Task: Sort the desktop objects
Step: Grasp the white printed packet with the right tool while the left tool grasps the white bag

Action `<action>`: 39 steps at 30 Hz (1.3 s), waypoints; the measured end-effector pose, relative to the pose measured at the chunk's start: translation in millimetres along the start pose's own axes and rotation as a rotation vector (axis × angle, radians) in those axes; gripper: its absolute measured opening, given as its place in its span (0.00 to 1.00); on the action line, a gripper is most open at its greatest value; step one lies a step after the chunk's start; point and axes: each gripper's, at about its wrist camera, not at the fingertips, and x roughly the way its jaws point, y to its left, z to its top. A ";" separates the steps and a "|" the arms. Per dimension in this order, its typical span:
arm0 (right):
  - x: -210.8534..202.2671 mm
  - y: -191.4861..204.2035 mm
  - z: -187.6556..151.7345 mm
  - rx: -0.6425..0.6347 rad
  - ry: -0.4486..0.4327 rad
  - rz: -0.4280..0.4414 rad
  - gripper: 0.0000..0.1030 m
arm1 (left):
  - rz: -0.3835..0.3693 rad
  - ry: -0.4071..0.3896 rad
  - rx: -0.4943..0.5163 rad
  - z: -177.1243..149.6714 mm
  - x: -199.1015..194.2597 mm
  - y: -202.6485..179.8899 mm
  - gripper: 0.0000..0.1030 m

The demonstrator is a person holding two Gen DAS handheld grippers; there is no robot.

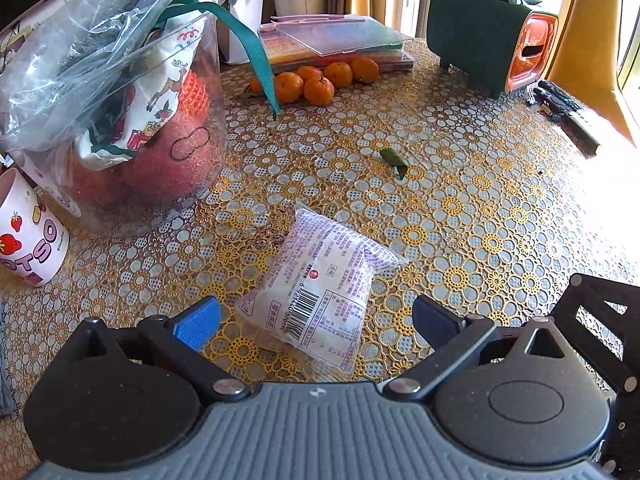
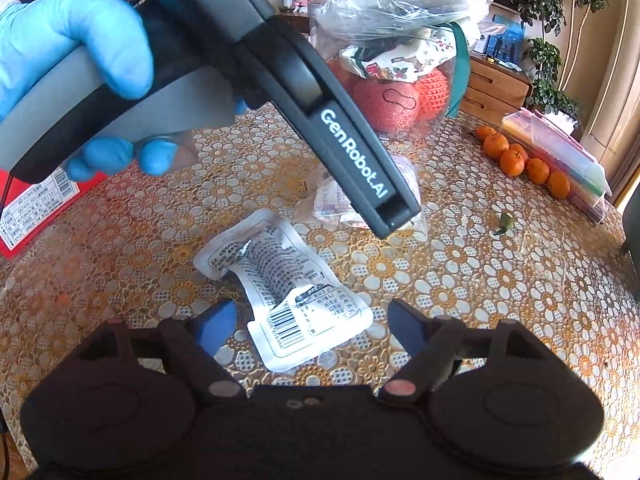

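In the left wrist view a purple-printed food packet (image 1: pixel 320 280) lies on the flowered tablecloth, its near end between the blue pads of my left gripper (image 1: pixel 316 320), which stands open and does not touch it. In the right wrist view a flat white sachet with a barcode (image 2: pixel 288 292) lies on the cloth, its near end between the spread pads of my right gripper (image 2: pixel 312 328), open and not pressing on it. The left gripper's body, held by a blue-gloved hand (image 2: pixel 76 68), crosses above and hides most of the purple packet (image 2: pixel 332 200).
A clear tub (image 1: pixel 132 128) stuffed with plastic bags and red balls stands at the left, a pink mug (image 1: pixel 28 232) beside it. Several oranges (image 1: pixel 316 80), flat folders (image 1: pixel 340 40), a green-and-orange box (image 1: pixel 492 48), a small green leaf (image 1: pixel 394 162) and a red box (image 2: pixel 36 212) sit around.
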 end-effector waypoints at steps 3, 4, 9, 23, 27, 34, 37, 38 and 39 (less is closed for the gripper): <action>2.8 2.8 -2.2 -0.035 0.002 -0.005 0.77 | 0.003 0.002 0.015 -0.1 6.2 -1.2 1.00; 3.7 3.9 -2.7 -0.045 0.003 -0.004 0.77 | 0.003 0.001 0.017 0.7 7.8 -1.1 1.00; 6.7 9.2 1.1 -0.076 -0.023 -0.011 0.70 | 0.010 -0.015 0.003 4.6 12.9 2.4 1.00; 18.5 6.0 13.2 -0.019 -0.035 0.032 0.56 | 0.030 -0.033 0.007 7.3 25.7 4.6 0.99; 19.0 4.2 12.9 -0.003 -0.033 0.047 0.55 | 0.006 -0.029 0.017 8.0 27.6 0.8 0.93; 19.9 0.3 13.6 0.020 -0.028 0.063 0.56 | 0.017 -0.027 0.017 8.2 25.8 -0.9 0.66; 18.8 1.0 13.6 0.023 -0.027 0.059 0.56 | 0.027 -0.029 0.008 7.3 23.3 0.7 0.62; 18.8 1.3 13.9 0.022 -0.026 0.058 0.55 | 0.031 -0.031 0.007 6.5 21.7 0.8 0.60; 18.9 1.0 14.1 0.021 -0.027 0.058 0.53 | 0.032 -0.036 0.004 6.1 19.8 0.8 0.59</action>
